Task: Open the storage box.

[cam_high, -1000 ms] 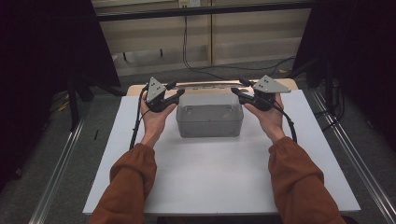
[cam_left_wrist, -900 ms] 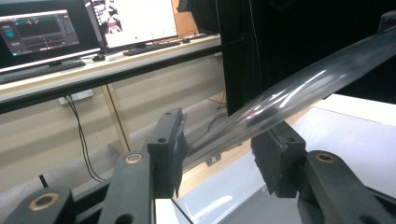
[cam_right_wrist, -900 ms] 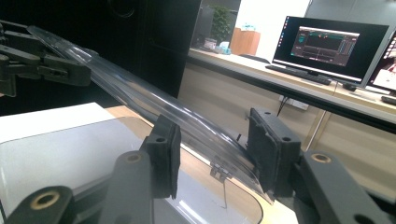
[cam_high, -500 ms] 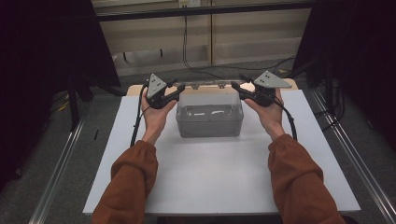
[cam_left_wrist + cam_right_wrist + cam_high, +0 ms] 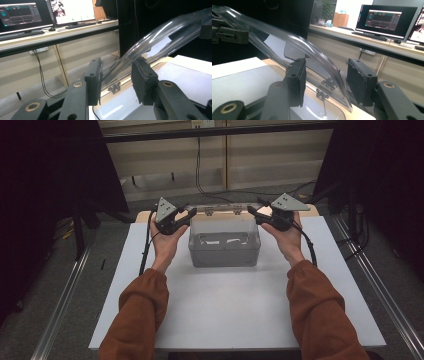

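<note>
On the white table (image 5: 230, 315) stands a clear box (image 5: 225, 251), its inside blurred, its hinged lid (image 5: 222, 222) raised. Left gripper (image 5: 186, 215): jaws just closing, lid corner between them, one pad touching. Right gripper (image 5: 251, 212): jaws just opening, lid edge between them, pads apart from it.

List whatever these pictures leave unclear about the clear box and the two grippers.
- Box contents: high view, too small, glare on clear walls.
- Left gripper contact with lid: left gripper view, transparent edge blurs against the pads.
- Right gripper grip: right gripper view, lid edge sits between the jaws, contact unclear.
- Lid hinges: high view, too small.
</note>
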